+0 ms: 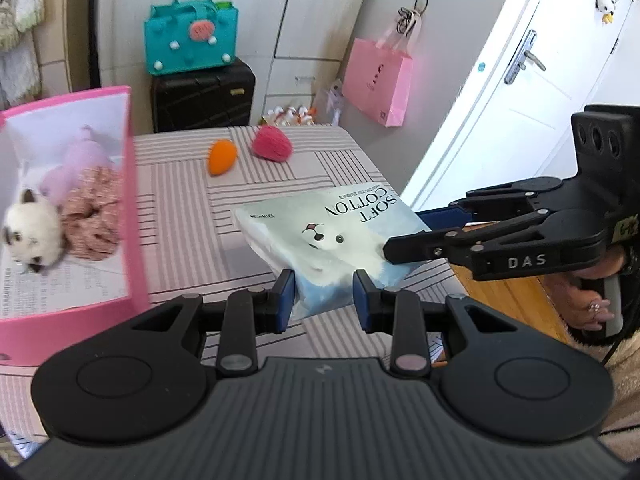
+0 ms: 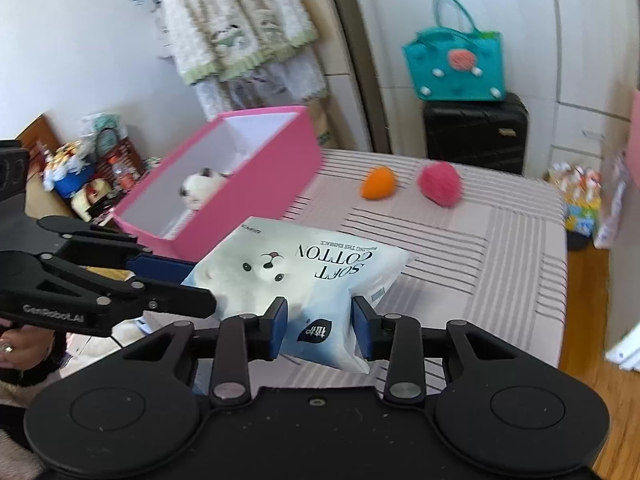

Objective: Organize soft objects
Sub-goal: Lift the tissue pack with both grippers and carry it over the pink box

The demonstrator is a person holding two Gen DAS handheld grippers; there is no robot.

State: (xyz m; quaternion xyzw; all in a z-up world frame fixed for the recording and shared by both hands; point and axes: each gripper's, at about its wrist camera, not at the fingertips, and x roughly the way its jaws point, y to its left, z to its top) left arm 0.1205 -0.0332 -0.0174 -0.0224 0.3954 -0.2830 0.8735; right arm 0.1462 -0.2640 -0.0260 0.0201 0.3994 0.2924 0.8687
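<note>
Both grippers are pinching one soft-cotton pack (image 1: 320,236) above the striped table (image 1: 192,216): left gripper (image 1: 324,300) narrow on its near corner, right gripper (image 2: 320,330) likewise (pink box (image 2: 224,200) just beside; right table edge lying open).

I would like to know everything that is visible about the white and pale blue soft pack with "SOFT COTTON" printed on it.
The white and pale blue plastic pack looks soft and puffy, with a white cartoon bear face and dark "SOFT COTTON" lettering. It is lifted and tilted above the striped tablecloth, beside the pink box. The left gripper and right gripper each have an edge of it between their blue pads.
</note>
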